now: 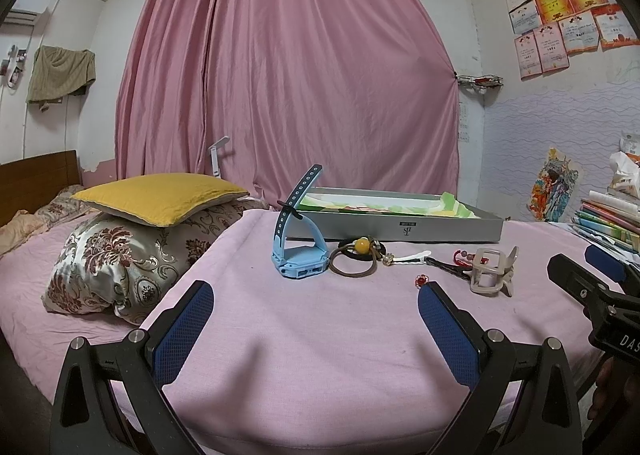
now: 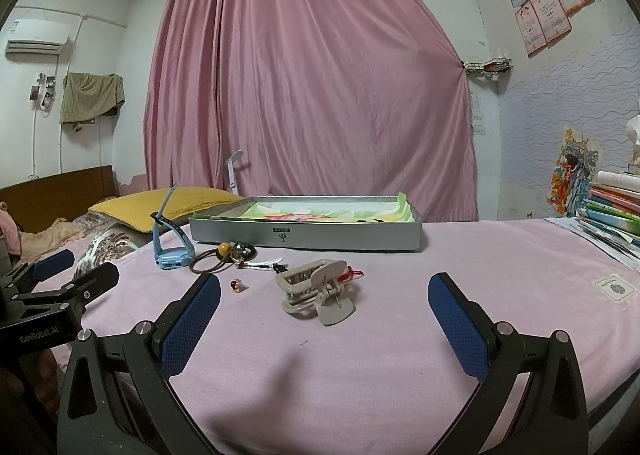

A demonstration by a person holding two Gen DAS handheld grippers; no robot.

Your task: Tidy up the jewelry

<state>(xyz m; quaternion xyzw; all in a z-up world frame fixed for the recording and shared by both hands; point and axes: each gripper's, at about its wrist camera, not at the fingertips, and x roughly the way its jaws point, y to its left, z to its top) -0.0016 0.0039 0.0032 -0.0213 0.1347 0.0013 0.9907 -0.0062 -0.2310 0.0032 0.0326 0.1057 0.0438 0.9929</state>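
Note:
A shallow grey box (image 1: 400,229) (image 2: 304,237) with a flowered lining lies on the pink bed. In front of it lie a blue watch (image 1: 298,251) (image 2: 172,243), a brown hair tie with a yellow bead (image 1: 356,255) (image 2: 218,255), a white hair clip (image 1: 412,257) (image 2: 264,263), a beige claw clip (image 1: 490,271) (image 2: 316,289), a red bead string (image 1: 460,257) and a small red bead (image 1: 421,281) (image 2: 236,285). My left gripper (image 1: 316,319) is open and empty, short of the watch. My right gripper (image 2: 324,311) is open and empty, just short of the claw clip.
A yellow pillow (image 1: 160,197) on a patterned pillow (image 1: 128,259) lies at the left. A stack of books (image 1: 608,215) (image 2: 616,207) sits at the right edge. A pink curtain (image 1: 288,75) hangs behind the bed. The right gripper shows in the left wrist view (image 1: 588,283).

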